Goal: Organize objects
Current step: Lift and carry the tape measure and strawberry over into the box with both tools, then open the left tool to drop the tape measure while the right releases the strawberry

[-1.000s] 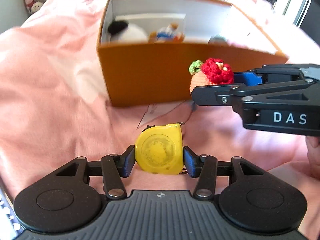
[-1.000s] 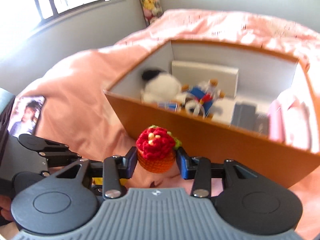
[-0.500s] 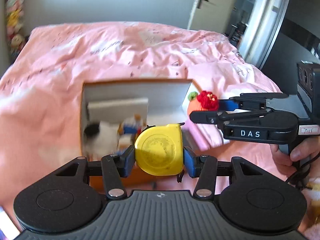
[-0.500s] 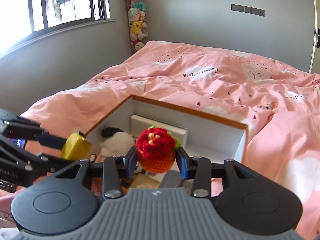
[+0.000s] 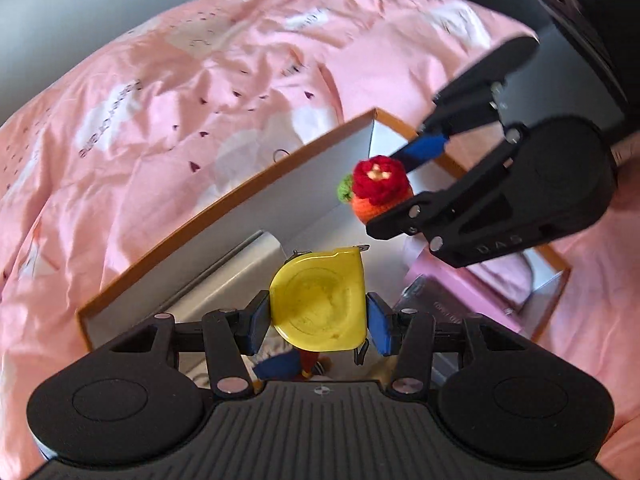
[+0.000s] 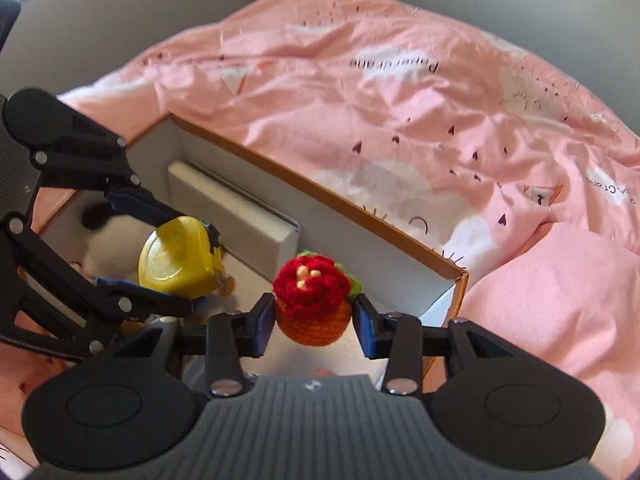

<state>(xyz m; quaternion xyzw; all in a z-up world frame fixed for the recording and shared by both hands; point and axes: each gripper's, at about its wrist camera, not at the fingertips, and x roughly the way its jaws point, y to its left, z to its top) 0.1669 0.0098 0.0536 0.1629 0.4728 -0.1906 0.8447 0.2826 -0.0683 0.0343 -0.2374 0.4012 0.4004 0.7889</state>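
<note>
My left gripper [image 5: 318, 316] is shut on a yellow tape measure [image 5: 320, 300] and holds it above the inside of the orange box [image 5: 224, 196]. My right gripper [image 6: 314, 316] is shut on a crocheted flower pot [image 6: 314, 304], red on top and orange below, also over the open box [image 6: 320, 196]. In the right wrist view the left gripper [image 6: 176, 256] with the tape measure [image 6: 176, 260] is to the left. In the left wrist view the right gripper [image 5: 384, 196] with the flower pot [image 5: 378, 188] is up to the right.
The box lies on a bed with a pink duvet [image 6: 400, 92]. Inside it are a flat white box [image 6: 236, 220], a white and black plush [image 6: 108, 236], a small blue figure [image 5: 284, 364] and a pink item [image 5: 468, 292]. Grey walls stand behind the bed.
Both grippers have moved forward and tilted down over the open box, each still holding its object. The box interior now sits right beneath them.
</note>
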